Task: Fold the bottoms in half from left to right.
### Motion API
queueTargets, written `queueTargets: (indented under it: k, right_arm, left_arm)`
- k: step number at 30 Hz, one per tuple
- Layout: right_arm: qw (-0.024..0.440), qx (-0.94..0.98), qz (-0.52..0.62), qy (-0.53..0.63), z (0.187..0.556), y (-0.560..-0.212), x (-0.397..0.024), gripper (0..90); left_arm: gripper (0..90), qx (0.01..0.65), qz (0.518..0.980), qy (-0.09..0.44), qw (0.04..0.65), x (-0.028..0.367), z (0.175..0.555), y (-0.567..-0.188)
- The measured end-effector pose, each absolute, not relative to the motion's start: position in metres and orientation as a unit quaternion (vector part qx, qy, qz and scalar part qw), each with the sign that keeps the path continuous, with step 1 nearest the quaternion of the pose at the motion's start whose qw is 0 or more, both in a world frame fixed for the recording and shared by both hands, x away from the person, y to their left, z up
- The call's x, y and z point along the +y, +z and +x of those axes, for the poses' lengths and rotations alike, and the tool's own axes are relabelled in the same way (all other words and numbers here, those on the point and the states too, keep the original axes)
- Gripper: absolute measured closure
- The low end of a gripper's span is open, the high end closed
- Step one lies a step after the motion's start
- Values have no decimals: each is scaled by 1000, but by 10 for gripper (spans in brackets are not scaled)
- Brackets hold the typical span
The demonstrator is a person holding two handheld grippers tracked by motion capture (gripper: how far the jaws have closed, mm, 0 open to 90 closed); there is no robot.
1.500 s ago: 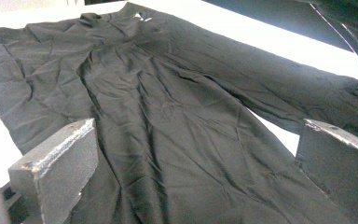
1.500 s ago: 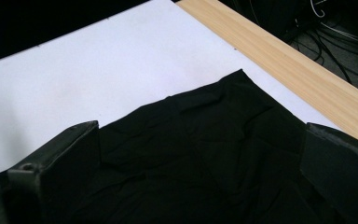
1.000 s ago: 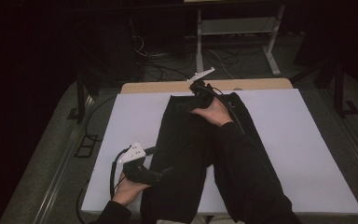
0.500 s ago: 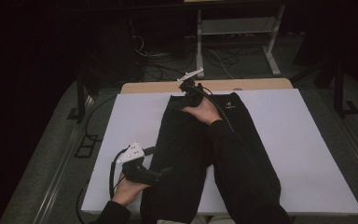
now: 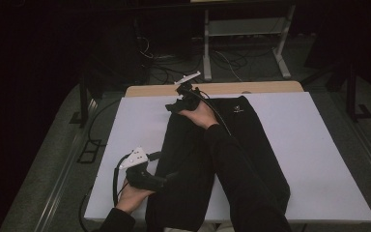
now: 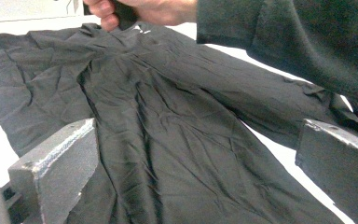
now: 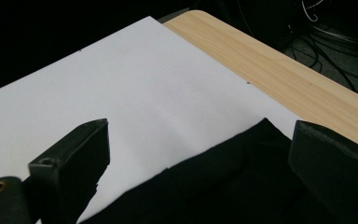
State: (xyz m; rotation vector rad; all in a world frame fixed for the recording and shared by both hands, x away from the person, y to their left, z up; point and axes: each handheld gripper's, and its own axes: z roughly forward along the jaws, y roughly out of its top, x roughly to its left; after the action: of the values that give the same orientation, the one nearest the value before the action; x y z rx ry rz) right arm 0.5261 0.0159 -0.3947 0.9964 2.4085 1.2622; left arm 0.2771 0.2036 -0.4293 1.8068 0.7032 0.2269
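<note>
a: trousers (image 5: 207, 164) lie black on the white bench (image 5: 319, 159), long axis running six to twelve o'clock.

b: right tongs (image 5: 174, 107), jaws apart but just been closing, sit over the twelve o'clock corner, cloth between them unpinched. left tongs (image 5: 171, 176) gape at seven; sleeve (image 5: 241, 183) crosses the cloth.

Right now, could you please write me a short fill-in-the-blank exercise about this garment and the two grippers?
1. The black garment lies on a ____ sheet.
2. The right gripper is at the garment's ____ end.
3. The left gripper has its jaws ____.
4. Past the sheet's far edge shows a ____ tabletop.

Missing words: white; far; open; wooden
</note>
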Motion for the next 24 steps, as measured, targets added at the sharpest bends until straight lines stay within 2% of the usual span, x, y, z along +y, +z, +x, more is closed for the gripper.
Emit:
queueTargets:
  k: [8, 14, 24]
  right_arm:
    - [122, 820, 353, 434, 533, -404, 28, 76]
    - [122, 799, 387, 443, 541, -415, 30, 128]
    - [144, 789, 419, 425, 548, -434, 32, 147]
  left_arm:
    - [0, 297, 768, 95, 560, 204, 278, -430]
    - [0, 298, 766, 95, 561, 204, 278, -429]
    - [0, 297, 766, 95, 562, 204, 279, -430]
